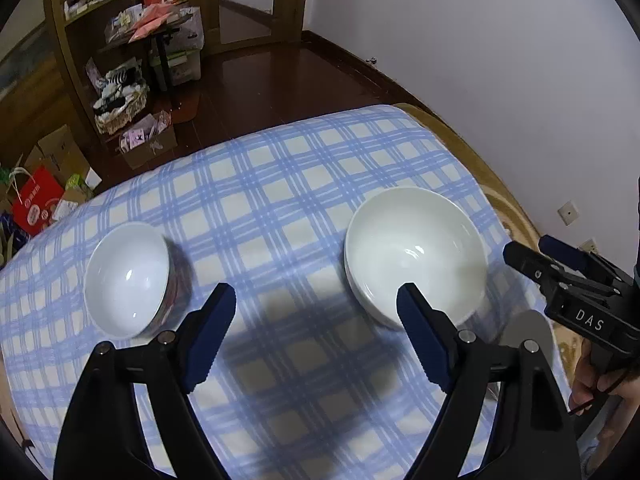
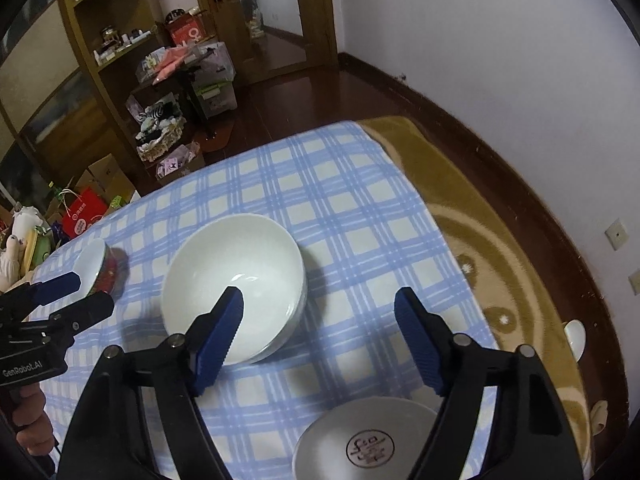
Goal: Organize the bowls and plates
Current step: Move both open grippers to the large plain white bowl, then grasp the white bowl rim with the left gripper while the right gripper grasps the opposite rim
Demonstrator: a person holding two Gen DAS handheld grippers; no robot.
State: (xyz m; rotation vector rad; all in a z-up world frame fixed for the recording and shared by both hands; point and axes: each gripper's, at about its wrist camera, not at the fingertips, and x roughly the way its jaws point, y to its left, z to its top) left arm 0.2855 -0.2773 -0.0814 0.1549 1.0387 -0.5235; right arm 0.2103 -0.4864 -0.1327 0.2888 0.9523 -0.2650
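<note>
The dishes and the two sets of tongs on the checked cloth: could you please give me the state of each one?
Large white bowl: upright, empty, on the checked cloth.
Small bowl: upright, empty, patterned outside, apart from the large bowl.
Dish with a dark emblem: nearest the camera, partly cut off by the frame edge.
Left tongs: open, holding nothing.
Right tongs: open, holding nothing.

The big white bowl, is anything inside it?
The big white bowl looks empty, with only shiny light spots. The right gripper's fingertip covers part of its near rim.
</note>
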